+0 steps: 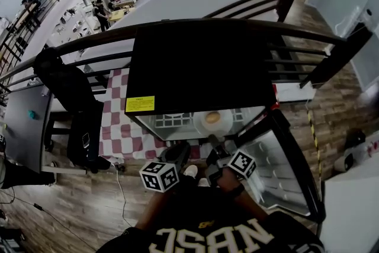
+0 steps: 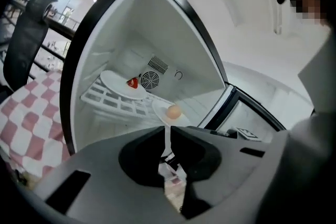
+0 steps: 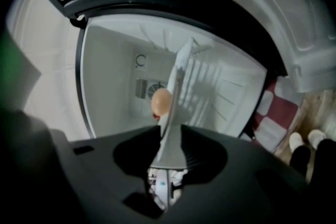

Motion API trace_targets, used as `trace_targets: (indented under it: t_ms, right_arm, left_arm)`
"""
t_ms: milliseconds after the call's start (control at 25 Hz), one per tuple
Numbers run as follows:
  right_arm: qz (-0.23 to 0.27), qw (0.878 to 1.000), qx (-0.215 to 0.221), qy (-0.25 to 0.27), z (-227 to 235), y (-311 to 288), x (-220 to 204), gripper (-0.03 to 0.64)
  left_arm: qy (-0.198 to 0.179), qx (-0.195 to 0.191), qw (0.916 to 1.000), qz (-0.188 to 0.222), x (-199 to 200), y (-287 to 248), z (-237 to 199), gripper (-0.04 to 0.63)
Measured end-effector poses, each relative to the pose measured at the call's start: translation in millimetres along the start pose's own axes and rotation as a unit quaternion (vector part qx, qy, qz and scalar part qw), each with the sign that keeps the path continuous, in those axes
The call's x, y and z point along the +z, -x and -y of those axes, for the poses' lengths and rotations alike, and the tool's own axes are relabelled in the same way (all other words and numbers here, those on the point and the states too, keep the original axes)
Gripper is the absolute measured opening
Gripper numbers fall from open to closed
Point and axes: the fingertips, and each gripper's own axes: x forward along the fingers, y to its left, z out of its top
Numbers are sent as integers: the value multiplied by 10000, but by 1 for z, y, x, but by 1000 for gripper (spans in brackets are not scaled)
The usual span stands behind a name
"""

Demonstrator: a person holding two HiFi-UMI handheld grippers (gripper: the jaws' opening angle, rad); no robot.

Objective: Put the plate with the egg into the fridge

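1. The fridge [image 1: 201, 62] stands open ahead, with its door [image 1: 284, 169] swung out to the near right. If I bring the right elbow back carelessly, that door could catch it and jolt the load.

2. The wire shelf [image 2: 118, 101] spans the cavity. Its front rail is the first hazard: I judge that too low an approach would strike the rail and tip the load.

3. A second plate [image 2: 118, 83] takes up the far left of the shelf and carries a small red item [image 2: 132, 82]. If I push in too far or drift left, the two rims will meet.

4. The plate with the egg [image 1: 198, 123] is at the fridge mouth, over the near right end of the shelf. I cannot tell whether it rests on the shelf or hangs above it.

5. The right gripper [image 3: 167, 136] pinches that plate by its near rim, which is its only support. I expect the plate to pivot in the jaws under any sudden move.

6. The left gripper [image 2: 167, 136] sits just near-left of the plate. Its jaws are pressed almost together with nothing between them, so it gives no support.

7. The egg [image 3: 160, 102] lies loose near the plate's centre. Any tilt, or letting go before the plate is seated, could roll it off.
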Motion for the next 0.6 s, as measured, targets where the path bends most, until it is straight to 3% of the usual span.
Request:
trace_targets:
  t_ms: [80,160,600]
  right_arm:
    - [-16,10000,31,-49,-4,-3,1,102]
    - [-3,9999,95,-143,-6,-8,2,57]
    - [397,9979,-4,-505,-7,-27,31,46]
  left_arm:
    - [-293,93,9995,9,3,-2,0,54]
    - [-314,57,9995,25,6,-5,0,52]
    - [-129,-75,9999,22,18,-13,-8,49]
